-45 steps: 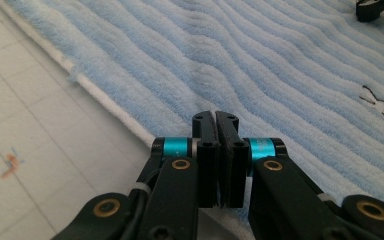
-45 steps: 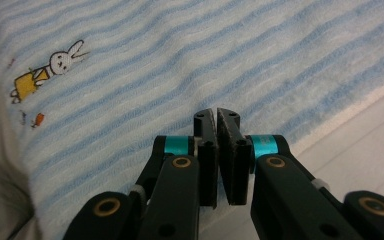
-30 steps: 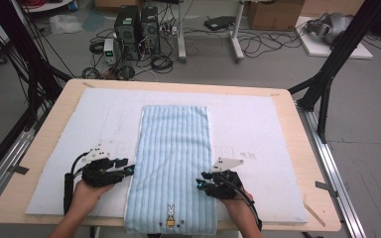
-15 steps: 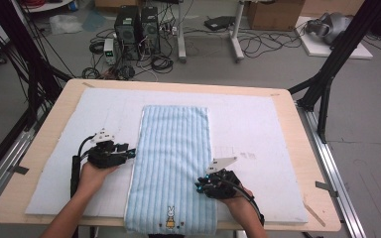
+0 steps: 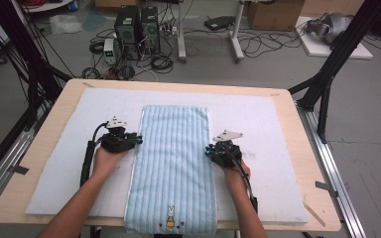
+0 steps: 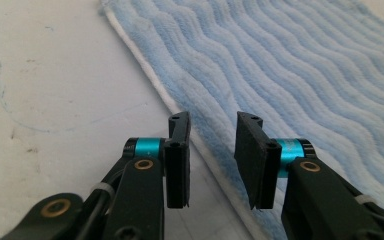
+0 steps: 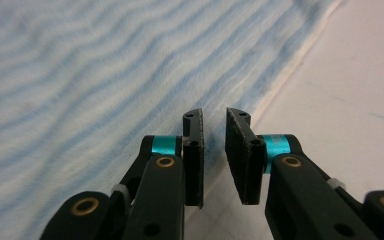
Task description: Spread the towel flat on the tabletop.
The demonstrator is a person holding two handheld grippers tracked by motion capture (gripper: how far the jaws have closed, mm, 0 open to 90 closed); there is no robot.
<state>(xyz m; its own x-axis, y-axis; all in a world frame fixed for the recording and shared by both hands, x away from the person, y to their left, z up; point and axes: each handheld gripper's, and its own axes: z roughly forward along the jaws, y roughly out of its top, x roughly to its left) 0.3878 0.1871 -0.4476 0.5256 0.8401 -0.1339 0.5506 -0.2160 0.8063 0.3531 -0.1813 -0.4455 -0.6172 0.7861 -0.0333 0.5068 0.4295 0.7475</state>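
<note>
Lying flat on the white mat [image 5: 278,129] of the counter [image 5: 64,94], the towel [image 5: 173,163] is seen as a long blue striped strip running from 12 o'clock to 6 o'clock, with its near end hanging slightly over the counter edge. A small rabbit [image 5: 170,216] is stitched near that end.

The left claw [image 5: 138,140] is held at the towel's left edge, at about 9 o'clock from the towel's middle. In the left gripper view the left claw [image 6: 212,157] is parted, and the white hem of the towel [image 6: 290,75] is seen between the jaws; nothing is clamped.

The right claw [image 5: 208,150] is held at the towel's right edge, at about 3 o'clock. In the right gripper view the right claw [image 7: 214,152] is also parted, with a narrower gap, and the hem of the towel [image 7: 105,80] runs up between the jaws toward 1 o'clock. Whether the jaws touch the fabric cannot be told.
</note>
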